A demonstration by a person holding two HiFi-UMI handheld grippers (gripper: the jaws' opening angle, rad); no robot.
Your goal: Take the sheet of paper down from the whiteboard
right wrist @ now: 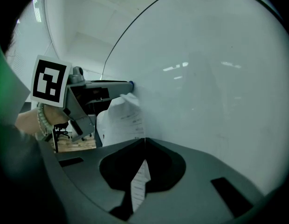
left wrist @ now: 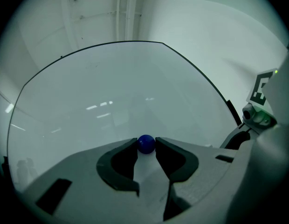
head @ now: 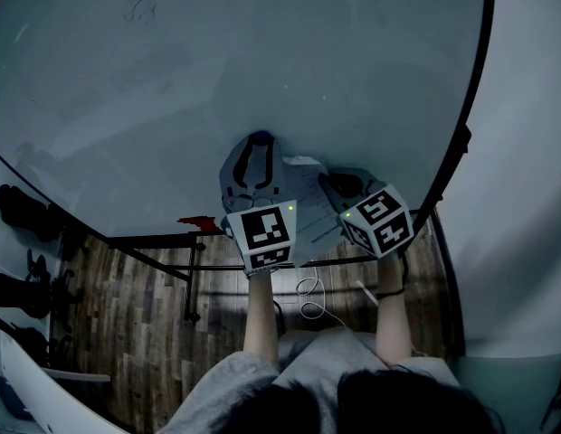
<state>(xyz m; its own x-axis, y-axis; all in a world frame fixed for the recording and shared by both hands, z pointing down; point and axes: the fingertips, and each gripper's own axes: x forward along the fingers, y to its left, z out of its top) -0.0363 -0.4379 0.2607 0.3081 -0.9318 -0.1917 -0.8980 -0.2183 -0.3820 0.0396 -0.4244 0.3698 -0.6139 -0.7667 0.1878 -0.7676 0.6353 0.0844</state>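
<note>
The whiteboard (head: 262,61) fills the head view. A sheet of printed paper (head: 305,177) hangs low on it, pinned at its top left by a round blue magnet (head: 261,138). My left gripper (head: 260,145) is shut on that magnet, which shows as a blue ball (left wrist: 146,143) pinched between the jaw tips of the left gripper (left wrist: 146,141). My right gripper (head: 326,181) is shut on the sheet's right edge. In the right gripper view the paper (right wrist: 122,118) curls away from the board and runs between the closed tips of the right gripper (right wrist: 144,140), with the magnet (right wrist: 131,84) beyond.
The board's black frame (head: 463,143) runs down the right side, and its black stand bars (head: 163,247) cross below. A white cable (head: 309,298) lies on the wooden floor (head: 136,324). Dark office chairs (head: 23,211) stand at the left. A small red item (head: 197,224) sits by the board's lower edge.
</note>
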